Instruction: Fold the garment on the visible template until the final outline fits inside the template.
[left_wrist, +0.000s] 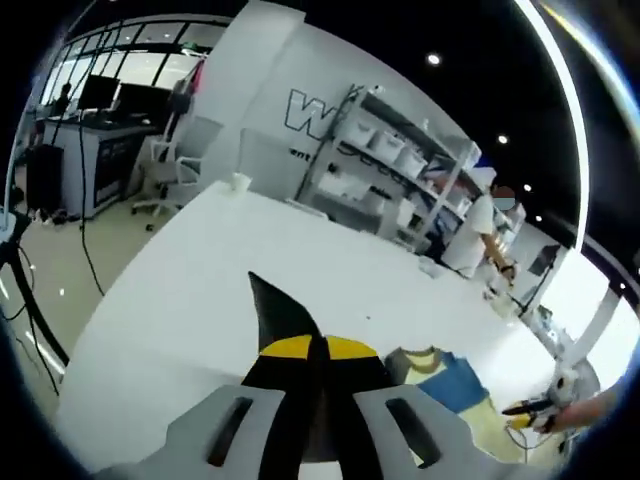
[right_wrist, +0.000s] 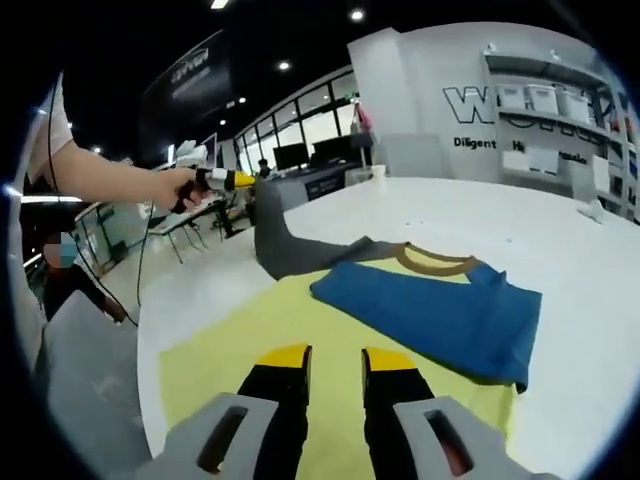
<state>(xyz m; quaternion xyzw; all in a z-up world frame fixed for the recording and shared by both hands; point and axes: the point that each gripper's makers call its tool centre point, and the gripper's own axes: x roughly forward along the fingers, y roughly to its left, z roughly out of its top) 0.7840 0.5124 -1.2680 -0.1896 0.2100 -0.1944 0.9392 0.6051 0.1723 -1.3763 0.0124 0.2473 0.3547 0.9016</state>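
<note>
A blue garment (right_wrist: 430, 305) with a tan collar (right_wrist: 436, 262) lies partly folded on the yellow template (right_wrist: 240, 335). Its dark grey sleeve (right_wrist: 295, 250) is lifted off the table toward my left gripper (right_wrist: 232, 181), which a hand holds up at the left. In the left gripper view that grey sleeve (left_wrist: 283, 318) stands up between the shut jaws of my left gripper (left_wrist: 318, 348). The blue garment (left_wrist: 452, 383) and the template (left_wrist: 492, 424) lie to the right there, with my right gripper (left_wrist: 527, 414) beyond them. My right gripper (right_wrist: 335, 358) hovers open over the template, nothing between its jaws.
The white table (left_wrist: 200, 290) stretches far behind the garment. A person (left_wrist: 482, 232) stands by white shelves (left_wrist: 395, 165) past its far edge. Desks with monitors (right_wrist: 310, 155) and office chairs (left_wrist: 170, 170) fill the room around it.
</note>
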